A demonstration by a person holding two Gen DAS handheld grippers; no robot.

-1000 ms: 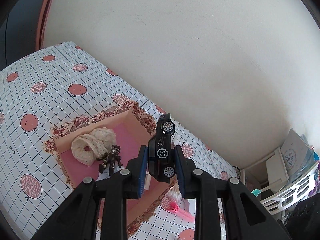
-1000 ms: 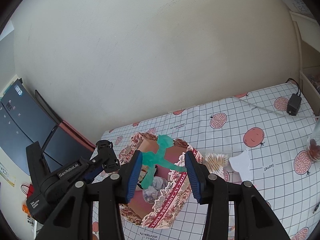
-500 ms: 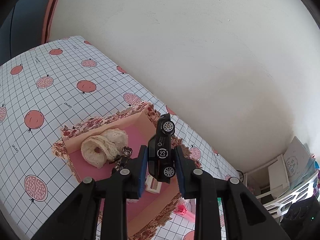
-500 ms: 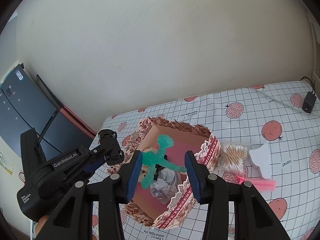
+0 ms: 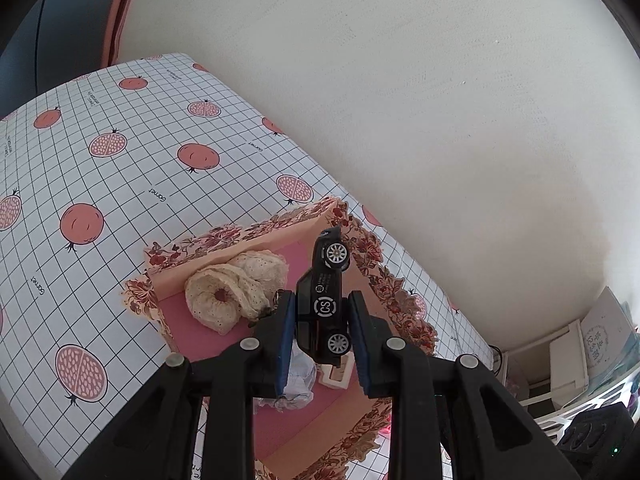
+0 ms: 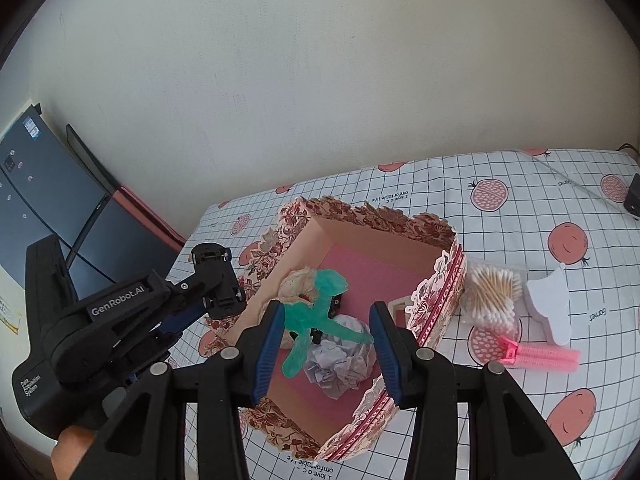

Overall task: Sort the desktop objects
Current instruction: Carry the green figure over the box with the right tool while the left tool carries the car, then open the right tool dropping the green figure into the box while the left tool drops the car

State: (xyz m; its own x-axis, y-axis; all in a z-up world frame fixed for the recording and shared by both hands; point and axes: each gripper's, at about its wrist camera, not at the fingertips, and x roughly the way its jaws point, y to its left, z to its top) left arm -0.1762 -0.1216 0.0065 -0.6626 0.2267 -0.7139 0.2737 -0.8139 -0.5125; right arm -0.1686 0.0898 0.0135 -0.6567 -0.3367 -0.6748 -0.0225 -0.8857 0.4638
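My left gripper is shut on a black toy car, held nose-up above the floral box. From the right wrist view the left gripper and the car hang just left of the box's rim. My right gripper is shut on a green translucent figure, held over the box's inside. In the box lie a cream lace scrunchie, crumpled paper and a small dark figure partly hidden.
Right of the box lie a bag of cotton swabs, a white card shape and a pink hair clip. A black adapter sits far right. A wall backs the table; a laptop stands left.
Both grippers have moved closer to and over the box, each still holding its object. The box now fills more of both views.
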